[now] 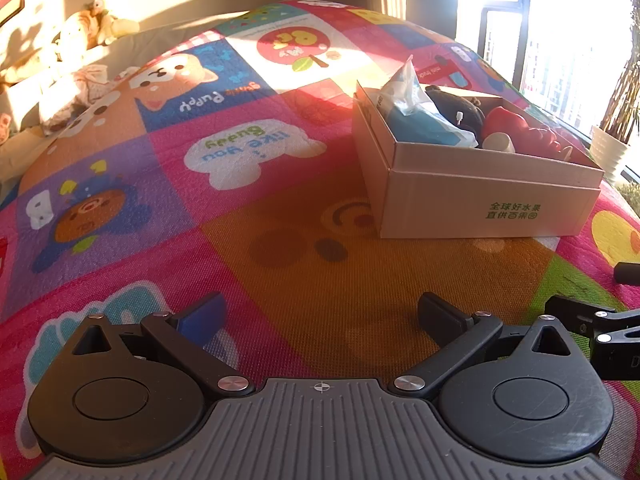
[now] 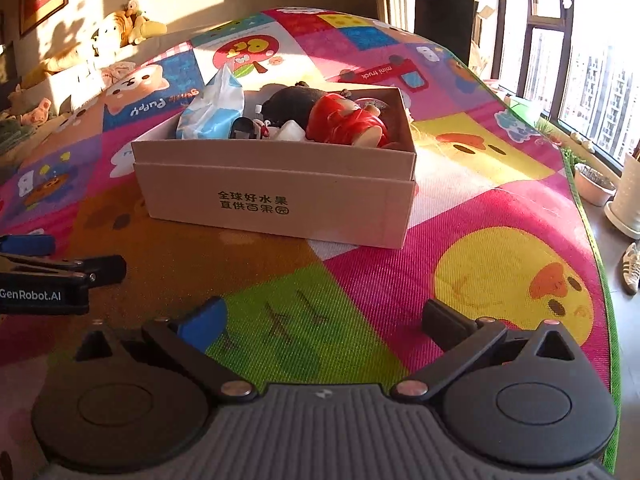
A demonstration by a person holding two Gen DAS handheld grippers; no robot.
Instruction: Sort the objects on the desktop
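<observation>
Sunlit cartoon play mat carries a cardboard box at twelve o'clock, holding a tissue pack and seemingly toys. Left gripper and right gripper both gape, empty.

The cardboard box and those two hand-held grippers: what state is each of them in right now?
Cardboard box: open-topped, upright on the play mat, filled with items.
Tissue pack: inside the box, plastic sticking up.
Red-dressed doll: lying in the box.
Left hand-held gripper: open, empty.
Right hand-held gripper: open, empty.
</observation>
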